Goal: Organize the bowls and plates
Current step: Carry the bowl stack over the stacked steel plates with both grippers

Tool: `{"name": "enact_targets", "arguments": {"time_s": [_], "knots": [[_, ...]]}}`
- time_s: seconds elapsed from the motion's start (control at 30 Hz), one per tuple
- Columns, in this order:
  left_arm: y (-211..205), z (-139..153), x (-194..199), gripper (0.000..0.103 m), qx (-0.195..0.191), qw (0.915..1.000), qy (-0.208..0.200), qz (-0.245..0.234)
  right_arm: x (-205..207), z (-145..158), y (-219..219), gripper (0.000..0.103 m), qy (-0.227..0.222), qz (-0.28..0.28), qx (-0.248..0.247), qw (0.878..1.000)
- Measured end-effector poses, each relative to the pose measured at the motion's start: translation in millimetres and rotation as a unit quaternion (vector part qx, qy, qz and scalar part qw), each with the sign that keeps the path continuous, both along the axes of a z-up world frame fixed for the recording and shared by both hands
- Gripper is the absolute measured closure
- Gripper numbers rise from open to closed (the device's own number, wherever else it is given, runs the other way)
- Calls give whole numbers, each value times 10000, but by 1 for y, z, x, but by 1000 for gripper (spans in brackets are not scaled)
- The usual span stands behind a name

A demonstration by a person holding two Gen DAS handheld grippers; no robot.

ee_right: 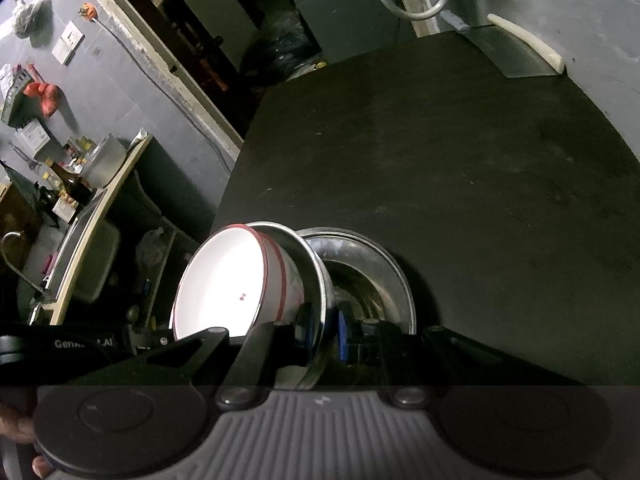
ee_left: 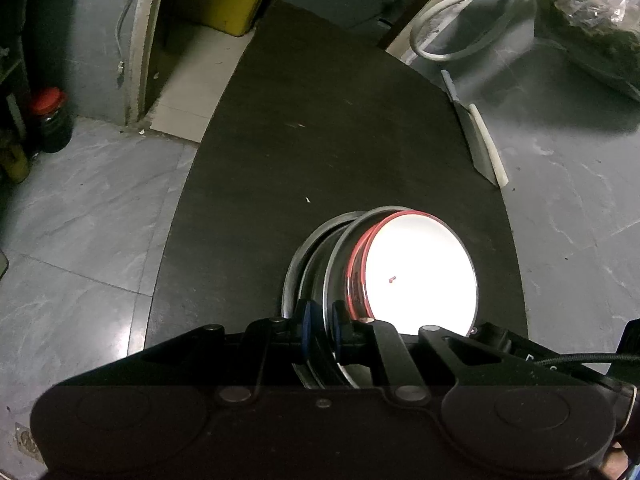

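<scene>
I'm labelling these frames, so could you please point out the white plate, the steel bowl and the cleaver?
white plate (ee_left: 420, 276): left wrist view, its white face.
steel bowl (ee_right: 368, 268): right wrist view, inner wall.
cleaver (ee_right: 516, 56): right wrist view, blade.

The steel plates' (ee_left: 316, 264) near rims are hidden behind both gripper bodies; white bowl (ee_right: 224, 280) overexposed

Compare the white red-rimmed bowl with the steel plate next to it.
The white bowl is white inside with a red rim line; the steel plate is bare grey metal. The bowl has a small red mark inside; the plate shows none. Both are round and sit together in the same stack.
</scene>
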State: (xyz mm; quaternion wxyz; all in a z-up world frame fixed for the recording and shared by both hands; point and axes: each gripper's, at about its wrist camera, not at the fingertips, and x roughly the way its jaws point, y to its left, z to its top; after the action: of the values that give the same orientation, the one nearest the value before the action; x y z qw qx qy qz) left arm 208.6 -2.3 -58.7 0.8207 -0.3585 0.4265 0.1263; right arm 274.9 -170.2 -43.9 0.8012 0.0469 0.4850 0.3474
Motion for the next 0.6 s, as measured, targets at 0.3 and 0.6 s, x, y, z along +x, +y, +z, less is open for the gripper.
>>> {"name": "enact_targets", "arguments": {"time_s": [0.3,0.6], "knots": [[0,-1,1,93,3,10000,44,45,3,0,0,90,7,36,-19,10000],[-1,-2,4,93,22,10000,54,38,2,0,1,90,43,0,-48,10000]]}}
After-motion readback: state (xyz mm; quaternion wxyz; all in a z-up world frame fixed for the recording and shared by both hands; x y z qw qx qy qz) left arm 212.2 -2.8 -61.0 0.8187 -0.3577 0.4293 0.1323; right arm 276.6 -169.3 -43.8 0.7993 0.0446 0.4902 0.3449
